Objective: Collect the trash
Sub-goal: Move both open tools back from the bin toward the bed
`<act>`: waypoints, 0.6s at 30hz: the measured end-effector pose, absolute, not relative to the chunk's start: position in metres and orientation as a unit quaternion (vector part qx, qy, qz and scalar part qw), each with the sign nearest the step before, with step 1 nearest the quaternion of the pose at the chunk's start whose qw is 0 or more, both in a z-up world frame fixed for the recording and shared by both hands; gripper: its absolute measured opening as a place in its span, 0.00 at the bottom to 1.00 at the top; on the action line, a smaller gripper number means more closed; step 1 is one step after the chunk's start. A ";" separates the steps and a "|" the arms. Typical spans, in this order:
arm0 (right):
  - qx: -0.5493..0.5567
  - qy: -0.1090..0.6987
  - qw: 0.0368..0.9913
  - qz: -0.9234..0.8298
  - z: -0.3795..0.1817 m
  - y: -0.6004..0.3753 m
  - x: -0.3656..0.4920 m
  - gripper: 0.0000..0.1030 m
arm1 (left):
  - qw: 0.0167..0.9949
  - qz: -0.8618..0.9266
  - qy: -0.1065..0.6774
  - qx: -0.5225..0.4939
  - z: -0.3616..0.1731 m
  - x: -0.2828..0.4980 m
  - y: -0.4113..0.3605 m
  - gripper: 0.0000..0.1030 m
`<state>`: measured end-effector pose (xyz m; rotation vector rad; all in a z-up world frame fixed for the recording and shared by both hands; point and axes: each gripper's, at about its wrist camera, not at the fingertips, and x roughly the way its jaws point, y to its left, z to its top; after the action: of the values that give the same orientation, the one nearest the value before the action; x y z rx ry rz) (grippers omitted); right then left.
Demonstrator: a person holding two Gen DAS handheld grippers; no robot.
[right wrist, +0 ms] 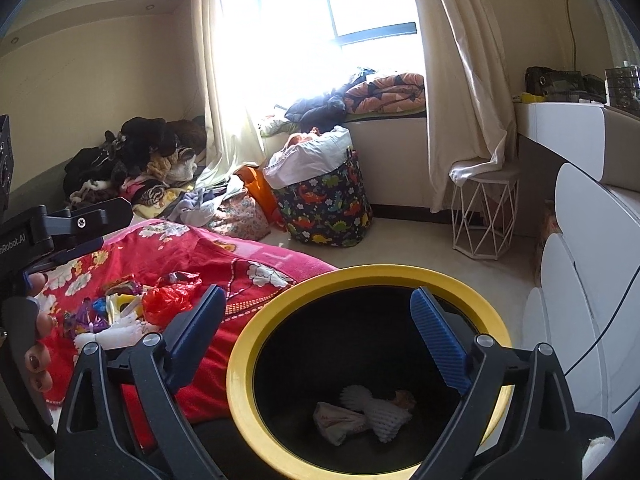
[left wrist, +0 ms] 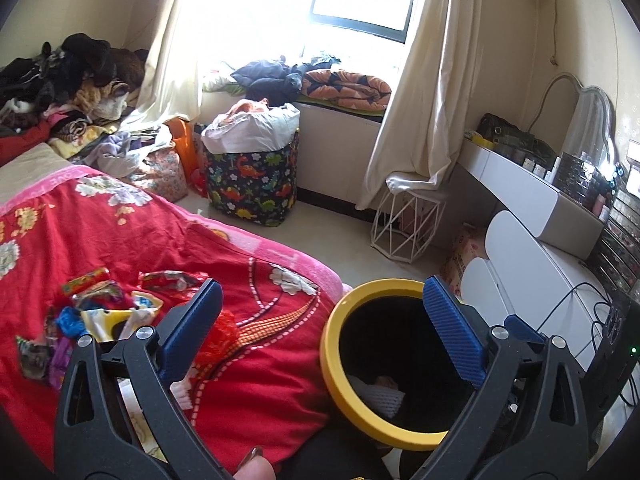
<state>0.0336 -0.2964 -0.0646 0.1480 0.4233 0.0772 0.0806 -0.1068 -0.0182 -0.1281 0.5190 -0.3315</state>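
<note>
While both claws gape empty, right claw (right wrist: 320, 344) over bin rim (right wrist: 240, 360), bedspread edge (right wrist: 224, 344) touching.

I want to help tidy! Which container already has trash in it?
The yellow-rimmed bin beside the bed: white foam netting lies at its bottom. The dinosaur basket holds laundry.

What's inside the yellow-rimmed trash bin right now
In the yellow-rimmed trash bin: white foam netting, a crumpled wrapper and a small brownish scrap. The bin's near wall and the right gripper's fingers hide the rest of the bottom.
</note>
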 end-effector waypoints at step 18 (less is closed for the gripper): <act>0.015 0.212 0.971 0.110 -0.048 -0.223 0.042 0.92 | 0.961 -0.108 0.238 -0.094 -0.019 0.070 -0.037 0.89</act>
<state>0.0422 -0.2229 -0.0479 0.0305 0.4280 0.2214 0.0704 -0.0367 -0.0195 -0.1900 0.4830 -0.2186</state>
